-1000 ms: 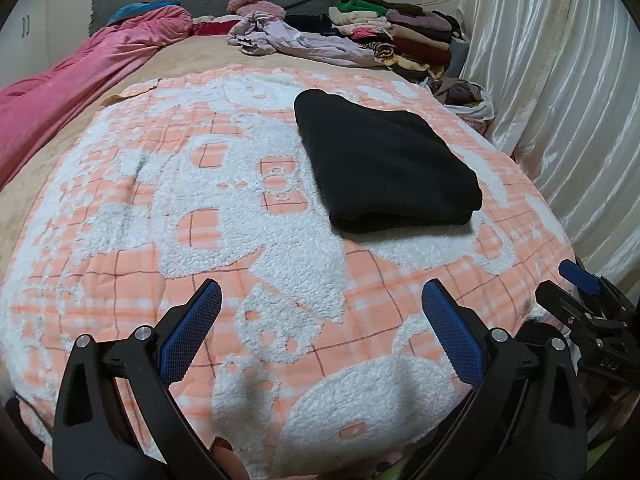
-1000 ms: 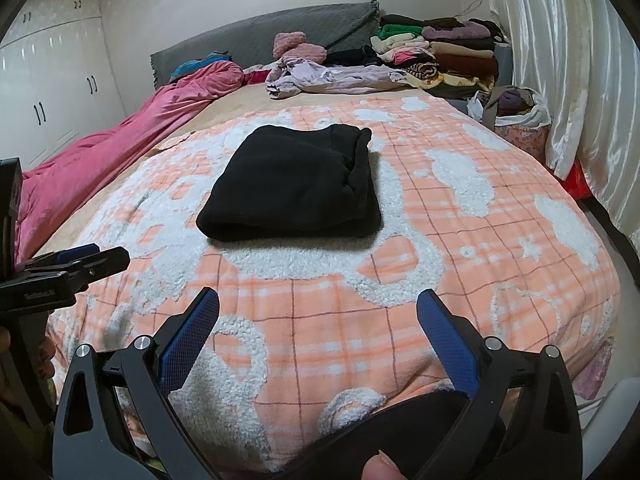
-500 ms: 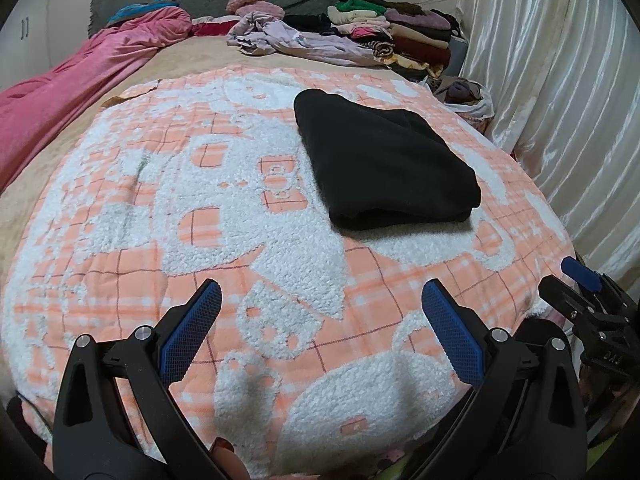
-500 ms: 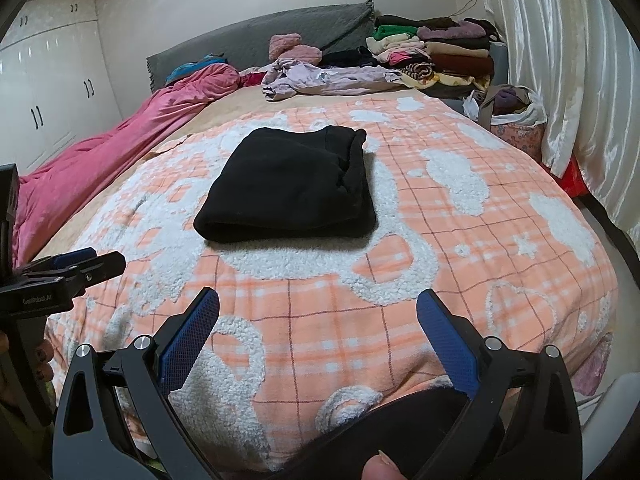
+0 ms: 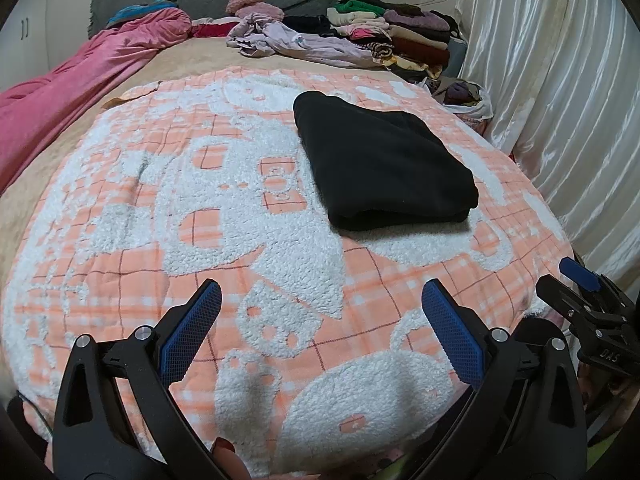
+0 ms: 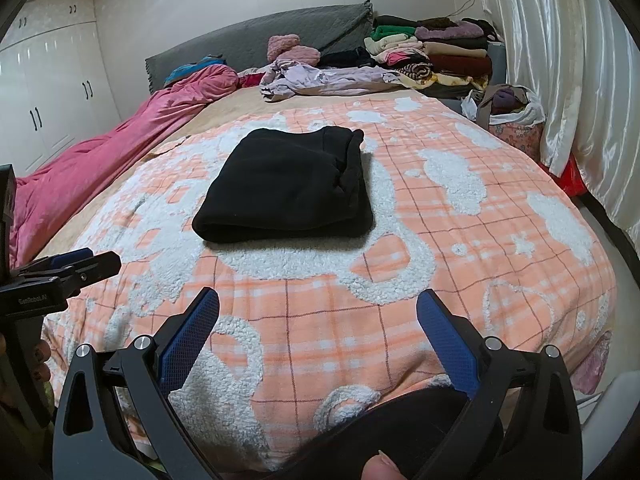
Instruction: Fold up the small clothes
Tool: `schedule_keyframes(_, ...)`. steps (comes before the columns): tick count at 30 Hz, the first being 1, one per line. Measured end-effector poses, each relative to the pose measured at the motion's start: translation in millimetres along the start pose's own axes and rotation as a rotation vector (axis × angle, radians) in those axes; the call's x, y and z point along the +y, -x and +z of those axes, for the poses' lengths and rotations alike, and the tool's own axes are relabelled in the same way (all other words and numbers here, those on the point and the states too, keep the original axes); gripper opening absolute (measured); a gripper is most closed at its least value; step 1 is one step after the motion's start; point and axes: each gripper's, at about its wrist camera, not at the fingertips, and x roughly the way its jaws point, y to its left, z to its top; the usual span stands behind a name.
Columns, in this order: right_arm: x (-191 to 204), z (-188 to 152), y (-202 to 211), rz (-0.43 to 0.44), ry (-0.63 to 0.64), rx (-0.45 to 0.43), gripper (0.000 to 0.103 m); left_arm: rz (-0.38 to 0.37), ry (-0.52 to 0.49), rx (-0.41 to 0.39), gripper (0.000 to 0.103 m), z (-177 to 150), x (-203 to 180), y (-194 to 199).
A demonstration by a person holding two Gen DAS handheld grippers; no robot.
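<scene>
A black garment lies folded into a thick rectangle on the orange-and-white fleece blanket that covers the bed. My left gripper hangs open near the bed's front edge, well short of the garment, with nothing between its blue pads. My right gripper is open too, also back from the garment and empty. Each gripper shows at the edge of the other's view: the right one at the far right, the left one at the far left.
A pile of folded clothes and a loose lilac garment lie at the head of the bed. A pink duvet runs along the left side. White curtains and a bag of clothes stand to the right.
Both grippers have drawn back a little from the folded garment and stayed open. The garment has not moved.
</scene>
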Motion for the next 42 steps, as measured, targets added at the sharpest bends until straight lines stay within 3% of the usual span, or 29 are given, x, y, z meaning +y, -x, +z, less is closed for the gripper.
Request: schedule_keyframes(42, -5.8, 0.6, 4.8, -0.032, -0.016, -0.007, 0.098, 0.006, -0.016, 0.026, 0.094, -2.1, 2.9, 2.1)
